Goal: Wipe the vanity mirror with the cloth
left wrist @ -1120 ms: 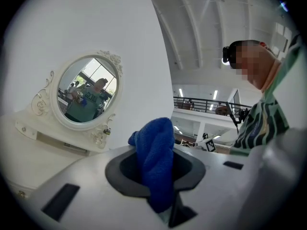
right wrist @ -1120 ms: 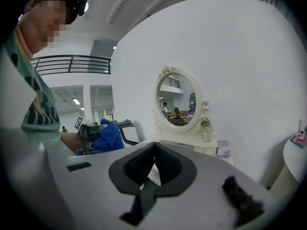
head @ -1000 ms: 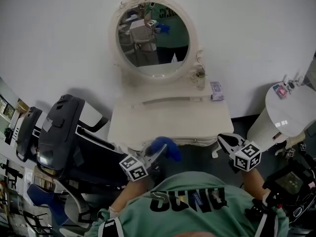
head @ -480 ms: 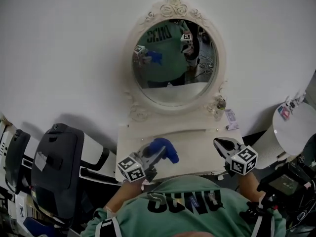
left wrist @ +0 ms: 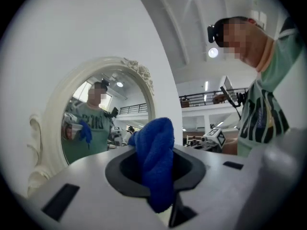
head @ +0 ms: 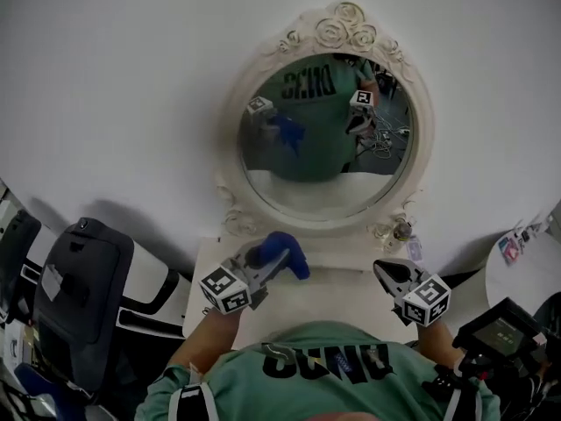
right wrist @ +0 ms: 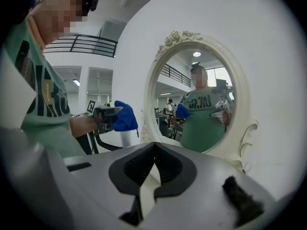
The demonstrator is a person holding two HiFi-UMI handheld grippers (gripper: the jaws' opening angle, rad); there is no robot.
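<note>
**A:** Item one, the cloth [head: 279, 254]?

**B:** Blue, plush terry, bunched into a soft fold. The left tool [head: 263, 266] is clenched on it, and the fold stands up between the jaws. It is held over the back left part of the desk [head: 342, 298], just below the mirror frame's lower left curve and apart from the glass.

**A:** Change against the earlier frames?

**B:** A second ago the cloth hung at the desk's front edge. It is now up near the back edge. The vanity mirror [head: 329, 130] fills more of the head view, and less desk shows.

**A:** Item two, the mirror?

**B:** Oval glass in a cream frame with carved rosettes on top and scrolls at the foot. It reflects the person's green shirt and both tools.

**A:** Right tool [head: 390, 274]?

**B:** Jaws pressed together and empty, over the desk's right front corner.

**A:** Remainder?

**B:** A small bottle [head: 401, 230] by the frame's right foot, and a smooth cream desk top.
</note>
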